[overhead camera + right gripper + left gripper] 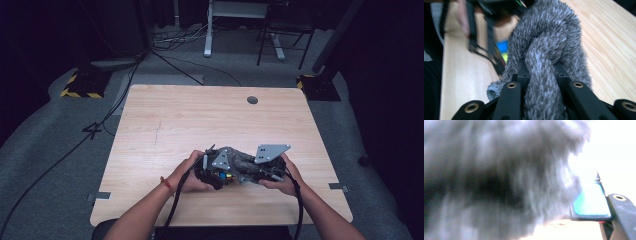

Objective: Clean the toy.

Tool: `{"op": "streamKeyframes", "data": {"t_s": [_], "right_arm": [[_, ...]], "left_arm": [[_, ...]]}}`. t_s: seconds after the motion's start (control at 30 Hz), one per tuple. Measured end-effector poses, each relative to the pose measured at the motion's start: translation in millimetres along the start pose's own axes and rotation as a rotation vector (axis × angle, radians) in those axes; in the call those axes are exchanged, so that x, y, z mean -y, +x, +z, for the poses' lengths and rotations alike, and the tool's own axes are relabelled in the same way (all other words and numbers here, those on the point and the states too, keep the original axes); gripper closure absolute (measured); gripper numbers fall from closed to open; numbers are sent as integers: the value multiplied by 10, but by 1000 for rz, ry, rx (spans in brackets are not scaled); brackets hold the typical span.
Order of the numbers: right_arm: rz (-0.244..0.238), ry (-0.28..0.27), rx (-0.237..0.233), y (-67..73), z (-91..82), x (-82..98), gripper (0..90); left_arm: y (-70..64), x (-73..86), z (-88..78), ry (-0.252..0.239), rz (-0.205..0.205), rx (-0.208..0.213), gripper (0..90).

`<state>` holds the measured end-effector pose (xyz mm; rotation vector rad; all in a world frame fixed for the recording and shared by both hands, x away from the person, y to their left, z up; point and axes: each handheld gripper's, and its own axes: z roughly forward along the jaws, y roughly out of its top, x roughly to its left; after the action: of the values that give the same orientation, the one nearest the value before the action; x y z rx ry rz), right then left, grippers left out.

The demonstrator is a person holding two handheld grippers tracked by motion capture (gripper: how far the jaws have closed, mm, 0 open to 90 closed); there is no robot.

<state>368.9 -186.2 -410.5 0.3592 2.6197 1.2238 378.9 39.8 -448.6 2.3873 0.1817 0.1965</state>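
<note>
We've got the fuzzy grey sock [239, 165] bottom-center on the desk [165, 125], stretched left-right btw both tongs: left tongs [222, 170] clamped on its left end, right tongs [541, 75] gripping the right.

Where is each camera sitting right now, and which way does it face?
High view: above the person's side, facing forward and down on the wooden table; both forearms, left gripper and right gripper meet on a grey fuzzy cloth.
Left gripper view: rides the left gripper, pressed against the blurred cloth.
Right gripper view: rides the right gripper, looking along its black jaws closed on the twisted cloth.
Shared: the cloth and the table.
</note>
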Motion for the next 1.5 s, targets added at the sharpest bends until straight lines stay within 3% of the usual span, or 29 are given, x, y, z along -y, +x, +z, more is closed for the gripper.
{"op": "streamKeyframes", "data": {"t_s": [0.07, 0.23, 0.47, 0.57, 0.73, 0.87, 1.13, 1.33, 1.5], "right_arm": [[35, 10, 3, -56, -18, 91, 738], [62, 41, 8, -107, -27, 233, 739], [69, 50, -7, -102, 38, 255, 746], [59, 79, 7, -115, 50, 282, 747], [87, 18, -72, -113, 54, 290, 748], [58, -25, -101, -35, 37, 231, 748], [51, -97, -98, 6, -56, 167, 748], [52, -151, -127, 39, -57, 112, 748], [32, -135, -87, 40, -67, 56, 749]], "left_arm": [[-15, 15, -32, -16, -5, 3, 338], [-24, 24, -54, -40, -6, 12, 338], [-46, 10, -115, -62, 4, 8, 338], [-37, 9, -180, -99, -7, 3, 338], [-26, 5, -182, -112, -2, 6, 338], [-38, -5, -153, -104, 4, 13, 338], [-33, -6, -117, -91, 14, 21, 336], [-72, -43, -30, -60, 34, 13, 330], [-36, -43, -72, -88, 21, -5, 334]]}}
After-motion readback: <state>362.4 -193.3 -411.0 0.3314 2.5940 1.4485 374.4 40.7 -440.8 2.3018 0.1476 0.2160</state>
